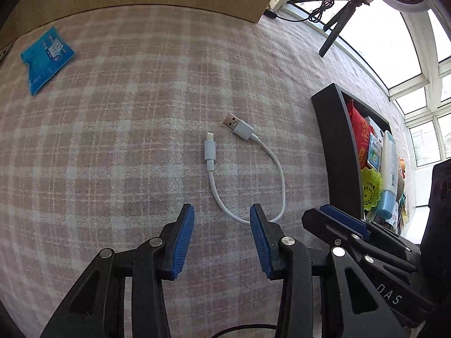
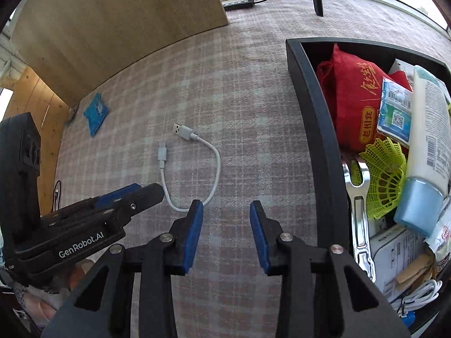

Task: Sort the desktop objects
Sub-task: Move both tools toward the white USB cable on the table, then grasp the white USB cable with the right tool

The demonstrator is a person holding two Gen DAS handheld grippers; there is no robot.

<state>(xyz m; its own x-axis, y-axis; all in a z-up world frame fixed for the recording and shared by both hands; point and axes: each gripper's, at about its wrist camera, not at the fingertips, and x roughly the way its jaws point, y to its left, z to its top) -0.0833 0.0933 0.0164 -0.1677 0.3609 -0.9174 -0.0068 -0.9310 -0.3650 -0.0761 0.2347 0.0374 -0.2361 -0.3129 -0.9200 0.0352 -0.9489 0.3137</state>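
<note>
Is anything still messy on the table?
Yes. A short white USB cable lies looped on the checked cloth, and a blue packet sits far off, both outside the black box holding the other things.

white cable [image 2: 194,166], black bin [image 2: 318,129], perhaps full

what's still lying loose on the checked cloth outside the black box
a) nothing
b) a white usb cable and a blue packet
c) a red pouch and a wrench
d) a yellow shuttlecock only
b: the white usb cable and the blue packet lie on the checked cloth, outside the black box.
</note>
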